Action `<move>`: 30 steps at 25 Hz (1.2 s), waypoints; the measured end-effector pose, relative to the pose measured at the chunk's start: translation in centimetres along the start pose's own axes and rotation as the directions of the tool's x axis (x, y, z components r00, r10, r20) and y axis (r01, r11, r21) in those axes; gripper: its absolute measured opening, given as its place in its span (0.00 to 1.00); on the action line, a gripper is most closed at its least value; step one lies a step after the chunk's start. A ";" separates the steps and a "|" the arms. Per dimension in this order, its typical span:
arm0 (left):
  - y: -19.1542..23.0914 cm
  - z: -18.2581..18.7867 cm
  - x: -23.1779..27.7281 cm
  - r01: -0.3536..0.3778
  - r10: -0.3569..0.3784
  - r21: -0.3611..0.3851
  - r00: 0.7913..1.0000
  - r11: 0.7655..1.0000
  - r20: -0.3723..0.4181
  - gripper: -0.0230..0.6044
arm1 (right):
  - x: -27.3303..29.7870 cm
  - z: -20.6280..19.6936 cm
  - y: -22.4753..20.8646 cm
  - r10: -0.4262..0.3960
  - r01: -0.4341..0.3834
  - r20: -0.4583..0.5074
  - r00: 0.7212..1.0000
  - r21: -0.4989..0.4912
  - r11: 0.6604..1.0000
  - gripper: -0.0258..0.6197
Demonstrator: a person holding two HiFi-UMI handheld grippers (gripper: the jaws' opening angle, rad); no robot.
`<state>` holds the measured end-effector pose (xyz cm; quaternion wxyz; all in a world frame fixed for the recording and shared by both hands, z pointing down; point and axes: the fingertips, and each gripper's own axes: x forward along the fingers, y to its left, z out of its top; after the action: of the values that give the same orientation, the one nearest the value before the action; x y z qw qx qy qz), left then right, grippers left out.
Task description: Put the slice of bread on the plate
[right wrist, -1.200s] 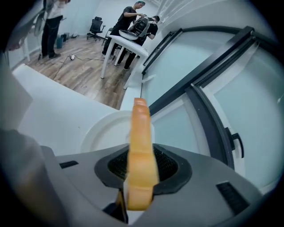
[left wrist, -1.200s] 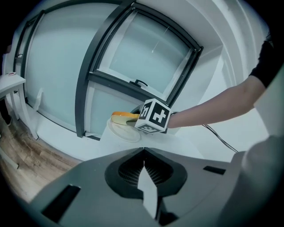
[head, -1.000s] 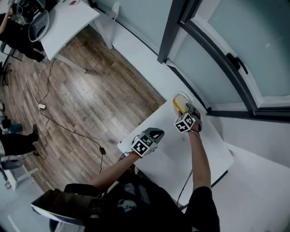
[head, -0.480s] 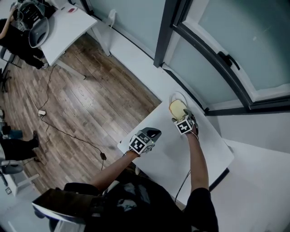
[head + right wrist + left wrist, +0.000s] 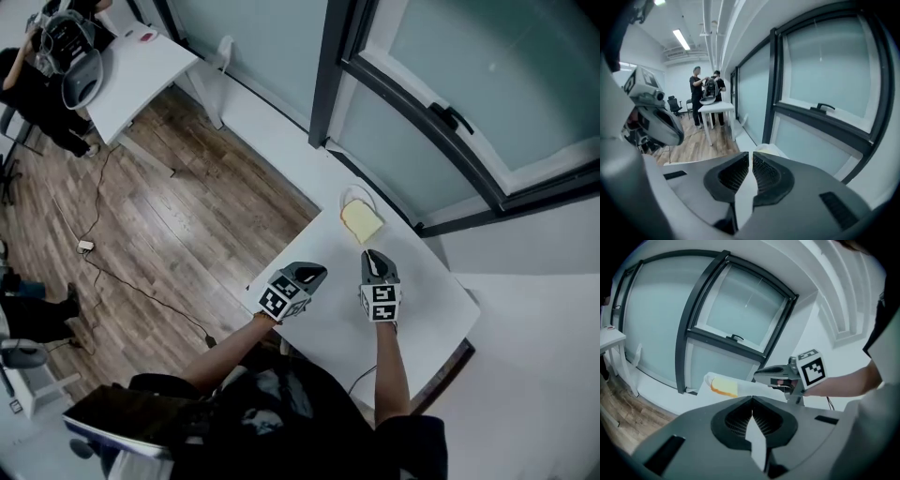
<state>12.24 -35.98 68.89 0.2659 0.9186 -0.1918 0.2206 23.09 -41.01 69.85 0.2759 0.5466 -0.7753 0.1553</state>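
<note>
The slice of bread (image 5: 362, 222), pale yellow with a brown crust, lies on the white plate (image 5: 349, 195) at the far corner of the white table (image 5: 427, 281). It also shows in the left gripper view as the bread (image 5: 724, 386) on the plate (image 5: 708, 378). My right gripper (image 5: 372, 260) hovers over the table a short way back from the plate, pointing at it; its jaws are closing, almost together, with nothing between them. My left gripper (image 5: 316, 274) stays near the table's left edge, shut and empty.
A dark-framed window (image 5: 441, 112) runs right behind the plate. The wooden floor (image 5: 178, 206) drops off left of the table, with a cable (image 5: 141, 272) lying on it. People stand at another white table (image 5: 715, 107) far off.
My right gripper has pulled back from the plate toward me, leaving the bread lying there. The left gripper has hardly moved.
</note>
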 end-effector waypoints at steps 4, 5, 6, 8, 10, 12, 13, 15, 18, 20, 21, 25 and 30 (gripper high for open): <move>-2.5 2.2 -2.2 -0.051 0.041 0.101 0.995 0.994 0.094 0.04 | -6.5 0.2 1.0 -0.051 0.043 0.088 0.995 0.091 0.995 0.05; -2.9 2.7 -2.8 -0.071 0.056 0.115 0.991 0.991 0.125 0.05 | -8.0 0.1 1.3 -0.059 0.046 0.107 0.992 0.123 0.991 0.05; -3.4 3.2 -3.4 -0.085 0.066 0.118 0.986 0.989 0.156 0.05 | -9.5 0.1 1.5 -0.069 0.048 0.129 0.989 0.155 0.987 0.05; -4.8 3.7 -4.5 -0.097 0.072 0.111 0.975 0.989 0.210 0.05 | -12.4 0.1 2.0 -0.093 0.057 0.170 0.981 0.207 0.977 0.05; -6.7 3.5 -5.6 -0.102 0.072 0.116 0.968 0.988 0.240 0.05 | -15.3 0.0 2.9 -0.115 0.062 0.204 0.972 0.246 0.967 0.05; -8.6 2.9 -6.4 -0.094 0.060 0.132 0.968 0.987 0.245 0.05 | -17.5 -0.1 4.0 -0.126 0.060 0.231 0.965 0.271 0.961 0.05; -9.5 2.5 -6.6 -0.085 0.048 0.142 0.968 0.986 0.244 0.05 | -18.5 -0.1 4.5 -0.128 0.059 0.243 0.962 0.274 0.960 0.05; -11.2 1.9 -6.9 -0.065 0.025 0.157 0.969 0.985 0.246 0.05 | -20.0 -0.2 5.5 -0.125 0.051 0.261 0.957 0.271 0.961 0.05; -13.1 1.3 -7.2 -0.049 0.008 0.159 0.968 0.986 0.249 0.05 | -21.6 -0.4 6.8 -0.096 0.010 0.282 0.954 0.293 0.956 0.05; -13.7 1.3 -7.3 -0.061 0.016 0.173 0.968 0.983 0.250 0.05 | -22.4 -0.4 7.2 -0.093 0.000 0.296 0.951 0.300 0.954 0.05; -13.9 1.4 -7.4 -0.068 0.021 0.180 0.968 0.981 0.252 0.05 | -22.7 -0.5 7.3 -0.096 0.002 0.301 0.949 0.297 0.955 0.05; -13.7 2.3 -8.3 -0.081 0.032 0.177 0.964 0.981 0.264 0.04 | -23.5 0.0 7.8 -0.106 0.012 0.311 0.944 0.292 0.956 0.05; -13.3 3.1 -9.3 -0.073 0.024 0.176 0.964 0.982 0.266 0.04 | -24.1 0.9 8.7 -0.127 0.024 0.321 0.938 0.307 0.951 0.05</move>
<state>11.69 -25.13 56.46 0.1465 0.9554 -0.2264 0.1200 20.81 -20.01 55.28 0.0595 0.6301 -0.7567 0.1638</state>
